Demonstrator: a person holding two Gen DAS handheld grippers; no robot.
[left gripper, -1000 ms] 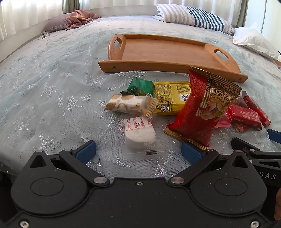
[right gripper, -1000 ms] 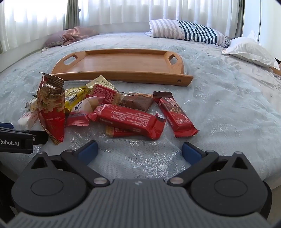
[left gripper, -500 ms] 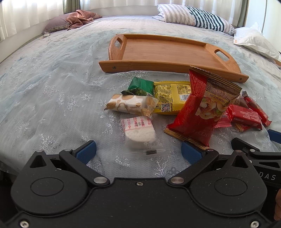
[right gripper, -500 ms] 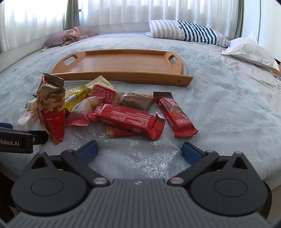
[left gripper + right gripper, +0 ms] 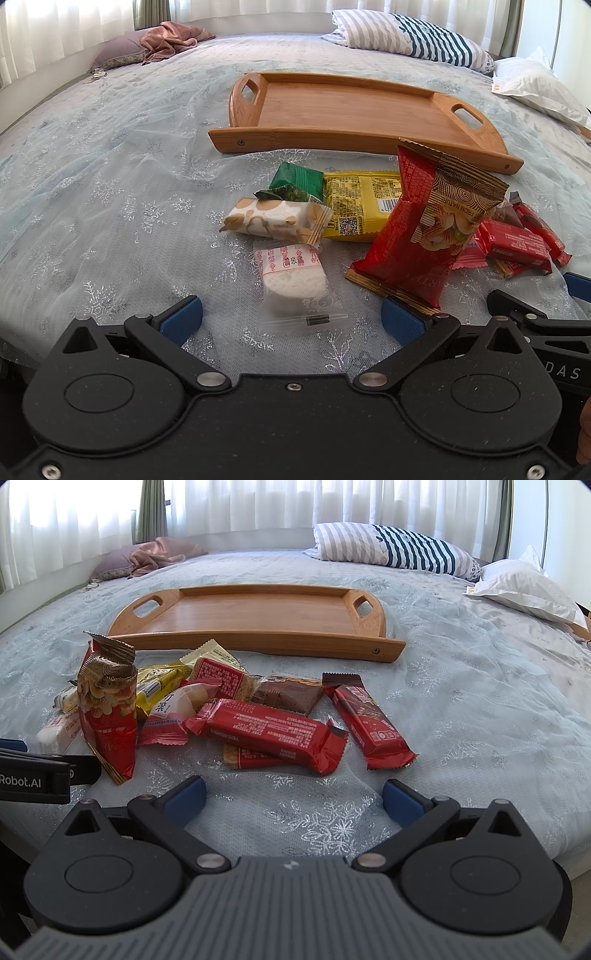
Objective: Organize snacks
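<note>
A pile of snacks lies on the bed in front of an empty wooden tray (image 5: 354, 110) (image 5: 258, 616). A red nut bag (image 5: 424, 229) (image 5: 107, 709) stands upright. Near it lie a yellow packet (image 5: 358, 206), a green packet (image 5: 295, 181), a white-and-tan candy (image 5: 273, 219) and a clear-wrapped white cake (image 5: 293, 280). Several red bars (image 5: 273, 731) (image 5: 369, 723) lie to the right. My left gripper (image 5: 291, 317) is open, its jaws either side of the white cake's near end. My right gripper (image 5: 293, 797) is open and empty, just short of the red bars.
The bed (image 5: 110, 184) has a pale snowflake cover. A striped pillow (image 5: 395, 550) and a white pillow (image 5: 524, 587) lie at the far right, a pink cloth (image 5: 159, 554) at the far left. The other gripper's side shows at each view's edge.
Nothing has visibly moved apart from a very slight shift of the left view. Both grippers stay open.
</note>
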